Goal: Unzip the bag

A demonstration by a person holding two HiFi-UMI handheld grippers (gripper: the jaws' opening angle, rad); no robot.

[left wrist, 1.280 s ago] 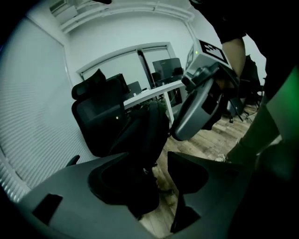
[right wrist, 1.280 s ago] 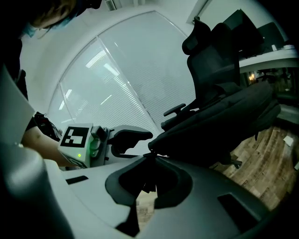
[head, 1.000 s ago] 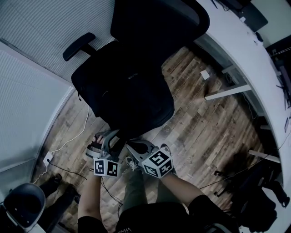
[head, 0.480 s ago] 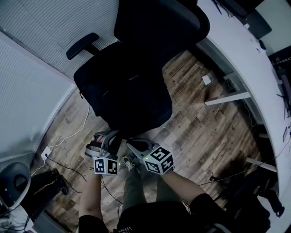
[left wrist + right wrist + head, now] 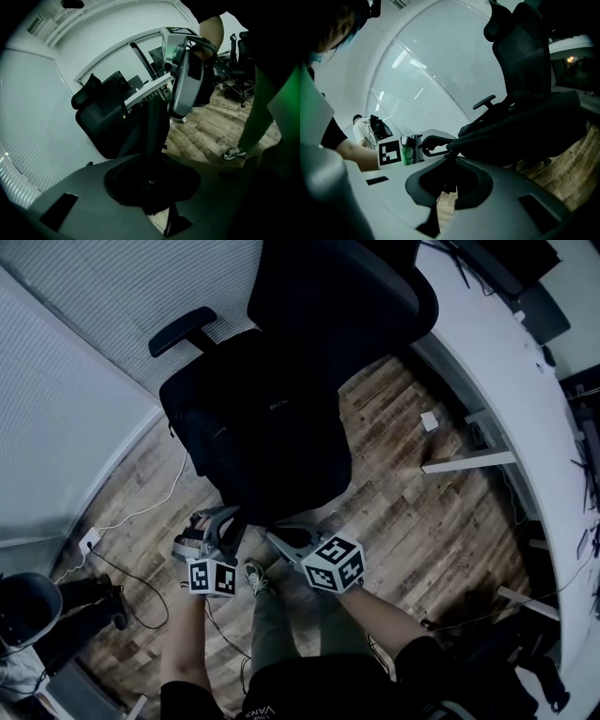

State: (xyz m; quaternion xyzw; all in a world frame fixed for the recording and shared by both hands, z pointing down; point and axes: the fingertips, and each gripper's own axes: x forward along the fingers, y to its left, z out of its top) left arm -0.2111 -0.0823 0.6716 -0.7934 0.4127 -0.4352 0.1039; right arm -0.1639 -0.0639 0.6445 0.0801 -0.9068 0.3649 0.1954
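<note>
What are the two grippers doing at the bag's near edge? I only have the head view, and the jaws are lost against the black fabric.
Observer: In the left gripper view, the jaws of the left gripper have just been closing, and a black fold of the bag stands pinched between them.
Operator: And the right one?
Observer: In the right gripper view, the jaws of the right gripper are shut on a small dark tab at the bag's edge; I cannot tell whether it is the zip pull.
</note>
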